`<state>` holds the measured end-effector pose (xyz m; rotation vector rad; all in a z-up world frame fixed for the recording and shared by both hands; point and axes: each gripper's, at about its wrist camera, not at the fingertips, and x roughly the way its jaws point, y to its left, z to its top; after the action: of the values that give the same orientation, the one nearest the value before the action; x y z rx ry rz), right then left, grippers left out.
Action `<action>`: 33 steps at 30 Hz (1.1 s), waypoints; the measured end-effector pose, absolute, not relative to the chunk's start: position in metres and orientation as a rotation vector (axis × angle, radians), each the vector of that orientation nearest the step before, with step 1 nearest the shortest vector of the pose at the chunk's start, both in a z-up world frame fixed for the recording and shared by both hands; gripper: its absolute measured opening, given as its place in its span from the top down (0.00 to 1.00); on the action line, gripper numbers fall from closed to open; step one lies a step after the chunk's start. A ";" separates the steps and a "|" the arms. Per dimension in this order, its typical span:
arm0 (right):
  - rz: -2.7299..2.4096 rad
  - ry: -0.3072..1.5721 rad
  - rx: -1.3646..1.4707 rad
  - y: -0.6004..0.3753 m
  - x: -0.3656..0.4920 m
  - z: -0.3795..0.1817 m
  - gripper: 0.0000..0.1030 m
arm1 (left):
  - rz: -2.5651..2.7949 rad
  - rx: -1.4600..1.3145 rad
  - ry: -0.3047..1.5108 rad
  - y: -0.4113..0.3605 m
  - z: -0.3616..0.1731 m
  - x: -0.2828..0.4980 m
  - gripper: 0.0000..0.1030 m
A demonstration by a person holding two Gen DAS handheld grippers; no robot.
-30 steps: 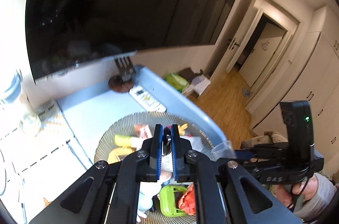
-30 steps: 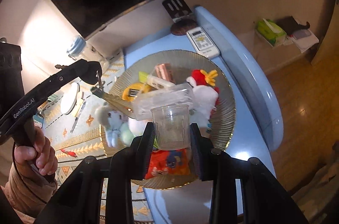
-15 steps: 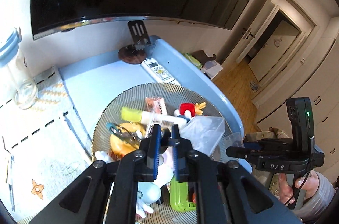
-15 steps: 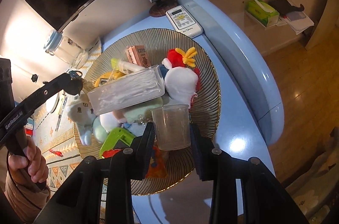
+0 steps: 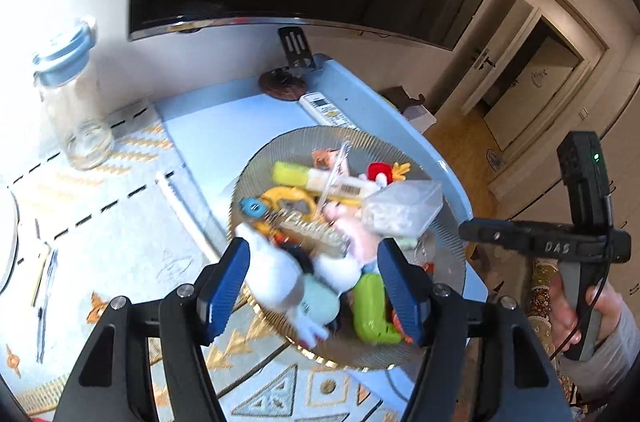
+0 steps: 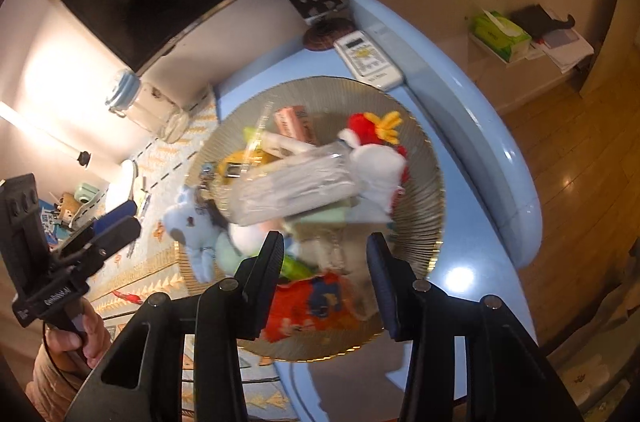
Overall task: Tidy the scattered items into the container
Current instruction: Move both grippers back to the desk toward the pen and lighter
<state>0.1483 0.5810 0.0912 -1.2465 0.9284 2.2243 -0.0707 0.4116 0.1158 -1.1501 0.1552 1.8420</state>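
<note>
A ribbed glass plate [image 5: 360, 138] on the blue table holds a pile: white plush [image 5: 276, 278], green toy [image 5: 372, 310], clear box [image 5: 404, 210], yellow-green tube [image 5: 304, 176]. My left gripper [image 5: 314, 286] hangs over the pile, its jaws opening wide. A blurred key ring with a gold tag [image 5: 316, 230] lies loose on the pile below them. My right gripper [image 6: 326, 258] is over the plate's [image 6: 432, 182] near side, its jaws opening. A blurred clear cup [image 6: 340, 250] is between them, free of the pads, above an orange packet [image 6: 308, 306].
A glass jar [image 5: 72, 102] stands on the patterned mat [image 5: 120, 222] at left, with pens [image 5: 44, 302] near the edge. A white remote [image 5: 328, 108] and a phone stand [image 5: 296, 50] sit behind the plate. A dark TV hangs above. A tissue box [image 6: 500, 34] is at far right.
My left jaws went from shut on the key ring to wide apart, and the ring dropped onto the pile. The left gripper came lower. My right jaws spread and the cup slipped free.
</note>
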 end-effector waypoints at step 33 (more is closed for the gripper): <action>2.485 0.749 -1.539 0.385 -0.100 0.082 0.57 | 2.009 -1.337 0.176 0.196 0.028 -0.195 0.39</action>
<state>-0.0995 0.3846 0.0825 -1.5391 0.7493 2.4850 -0.1948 0.1962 0.0276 -1.3373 0.1759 2.0090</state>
